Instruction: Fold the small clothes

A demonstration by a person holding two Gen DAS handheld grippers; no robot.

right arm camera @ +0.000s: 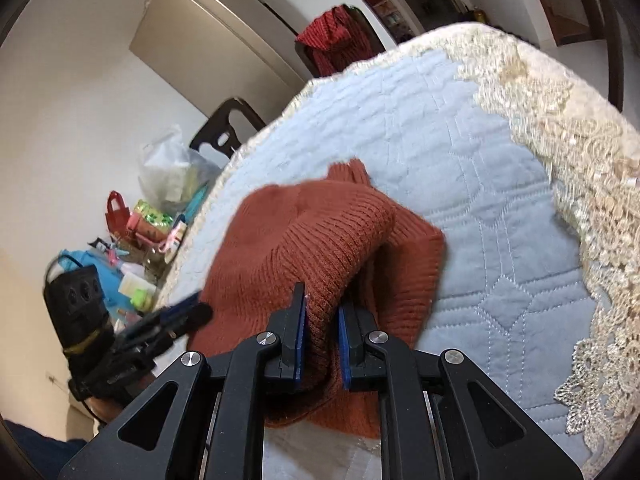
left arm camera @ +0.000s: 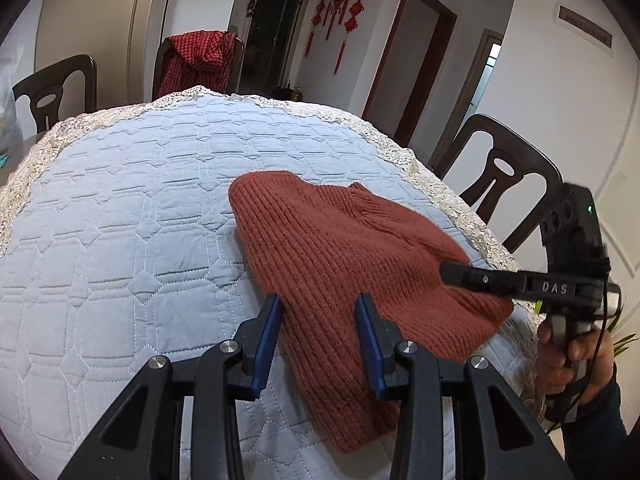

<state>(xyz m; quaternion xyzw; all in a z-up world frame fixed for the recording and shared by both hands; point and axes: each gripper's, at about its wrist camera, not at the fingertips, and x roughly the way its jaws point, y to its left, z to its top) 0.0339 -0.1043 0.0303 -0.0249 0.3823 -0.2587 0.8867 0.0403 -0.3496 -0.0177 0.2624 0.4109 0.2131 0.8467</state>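
Note:
A rust-red knitted sweater (left arm camera: 340, 248) lies on the light-blue quilted table cover (left arm camera: 132, 208). My left gripper (left arm camera: 318, 300) hovers over the sweater's near-left edge. Its blue pads (left arm camera: 272, 320) stand apart and the knit below them lies flat, not pinched. My right gripper (right arm camera: 322, 308) is shut on a raised fold of the sweater (right arm camera: 320, 248), with the knit squeezed between its blue pads. From the left wrist view, the right gripper (left arm camera: 446, 270) comes in from the right over the sweater, held by a hand (left arm camera: 576, 352). The left gripper (right arm camera: 200, 312) shows blurred at the sweater's left edge.
A lace border (right arm camera: 580, 160) rims the table cover. Dark wooden chairs (left arm camera: 508, 184) stand around the table, and one holds a red checked garment (left arm camera: 196, 60). Bags and colourful clutter (right arm camera: 152, 216) sit beyond the table's left side.

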